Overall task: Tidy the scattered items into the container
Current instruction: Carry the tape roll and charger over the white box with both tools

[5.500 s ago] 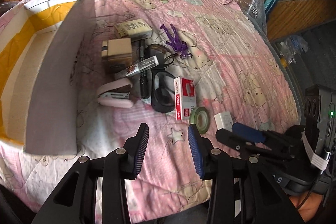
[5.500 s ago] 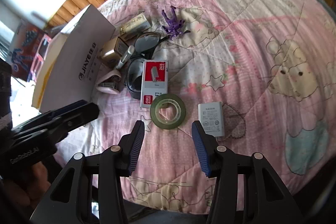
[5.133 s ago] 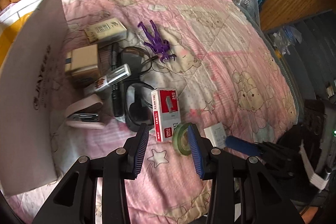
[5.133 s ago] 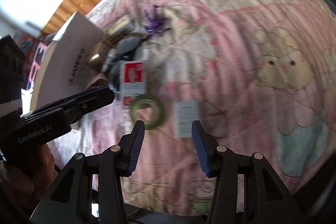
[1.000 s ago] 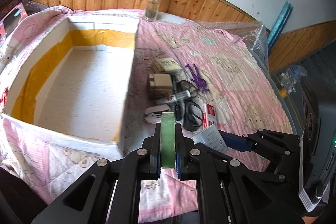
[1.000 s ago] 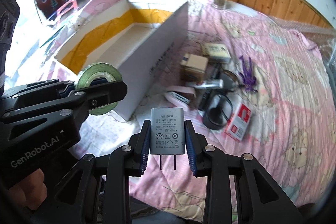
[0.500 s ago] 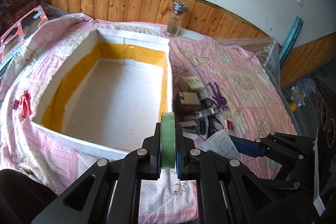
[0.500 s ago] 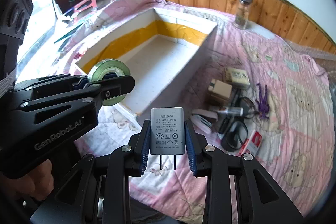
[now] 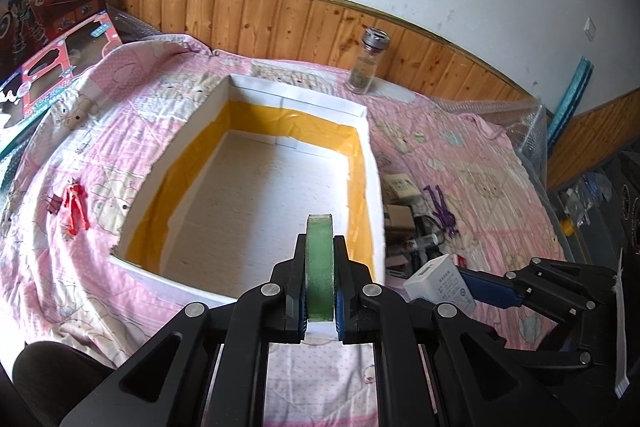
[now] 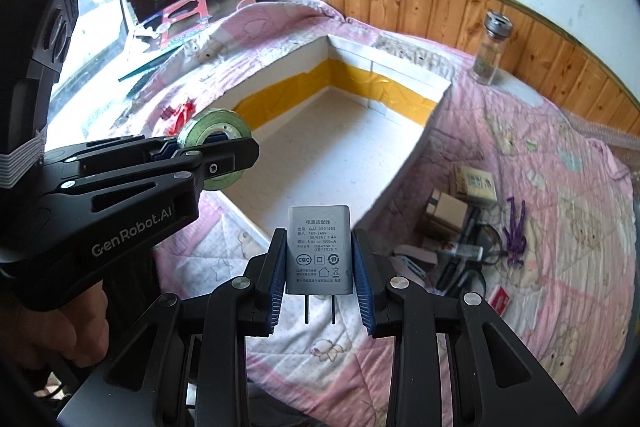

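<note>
My left gripper (image 9: 319,267) is shut on a green tape roll (image 9: 319,259), held on edge over the near rim of the white box (image 9: 256,187) with yellow-taped inner walls. From the right wrist view the tape roll (image 10: 214,137) hangs over the box's (image 10: 340,147) near-left corner. My right gripper (image 10: 319,259) is shut on a white charger plug (image 10: 319,251), prongs toward me, just short of the box's near wall. The charger (image 9: 440,281) also shows at the right of the left wrist view. Nothing lies in the box.
Right of the box lies a heap (image 10: 464,227): small cartons, a pink stapler, pens, black glasses, a purple figure (image 10: 516,231), a red staple box. A glass jar (image 9: 366,61) stands by the wood panelling. A red figure (image 9: 74,203) lies left of the box.
Both grippers have risen and swung left with their loads, from above the heap toward the box. The box now fills the middle of both views.
</note>
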Demonstrator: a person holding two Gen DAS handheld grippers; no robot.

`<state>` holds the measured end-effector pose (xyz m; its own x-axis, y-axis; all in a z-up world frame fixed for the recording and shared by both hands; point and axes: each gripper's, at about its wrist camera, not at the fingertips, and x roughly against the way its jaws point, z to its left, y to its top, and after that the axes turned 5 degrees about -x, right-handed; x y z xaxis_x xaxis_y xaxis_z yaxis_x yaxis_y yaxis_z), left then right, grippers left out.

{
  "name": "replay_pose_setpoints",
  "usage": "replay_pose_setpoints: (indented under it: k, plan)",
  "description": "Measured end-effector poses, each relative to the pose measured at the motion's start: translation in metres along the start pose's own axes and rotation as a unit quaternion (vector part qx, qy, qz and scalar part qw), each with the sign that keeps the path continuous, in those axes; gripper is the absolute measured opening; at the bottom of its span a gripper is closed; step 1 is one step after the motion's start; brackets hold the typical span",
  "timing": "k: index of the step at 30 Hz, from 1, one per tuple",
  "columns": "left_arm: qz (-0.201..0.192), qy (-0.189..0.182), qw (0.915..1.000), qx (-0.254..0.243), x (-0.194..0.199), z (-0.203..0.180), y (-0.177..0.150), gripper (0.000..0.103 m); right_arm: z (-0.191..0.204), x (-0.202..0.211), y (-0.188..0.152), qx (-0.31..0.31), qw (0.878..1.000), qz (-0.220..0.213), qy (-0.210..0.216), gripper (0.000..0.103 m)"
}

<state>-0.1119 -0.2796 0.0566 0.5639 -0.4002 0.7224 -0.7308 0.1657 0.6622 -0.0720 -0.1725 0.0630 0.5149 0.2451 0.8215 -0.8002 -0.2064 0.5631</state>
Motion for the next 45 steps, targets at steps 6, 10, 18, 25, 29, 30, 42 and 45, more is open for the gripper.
replay_pose_setpoints:
  k: [6,10,18,25,29,30,42,45]
  plan:
    - [-0.002,0.009,0.9999,0.007,0.000,0.018,0.006,0.010,0.011,-0.005,0.015,0.012,1.000,-0.002,0.001,0.032]
    - [-0.001,0.015,0.9998,0.011,-0.002,0.030,0.010,0.010,0.017,-0.011,0.026,0.021,1.000,-0.002,0.001,0.032]
    - [0.005,0.019,0.9997,0.013,-0.013,0.048,0.018,0.010,0.021,-0.028,0.042,0.024,1.000,0.007,0.008,0.032]
    - [0.015,0.013,0.9997,0.016,-0.026,0.059,0.028,0.010,0.015,-0.045,0.057,0.027,1.000,0.014,0.005,0.032]
    - [0.021,0.012,0.9996,0.011,-0.035,0.060,0.038,0.010,0.007,-0.054,0.067,0.024,0.999,0.019,0.008,0.032]
    - [0.028,0.008,0.9995,0.006,-0.037,0.060,0.040,0.010,0.005,-0.056,0.070,0.023,1.000,0.020,0.009,0.032]
    - [0.066,0.003,0.9976,-0.018,-0.078,0.056,0.065,0.010,-0.022,-0.083,0.097,0.011,0.999,0.031,0.014,0.032]
    - [0.072,0.004,0.9971,-0.024,-0.087,0.054,0.071,0.010,-0.027,-0.090,0.101,0.007,0.999,0.037,0.019,0.032]
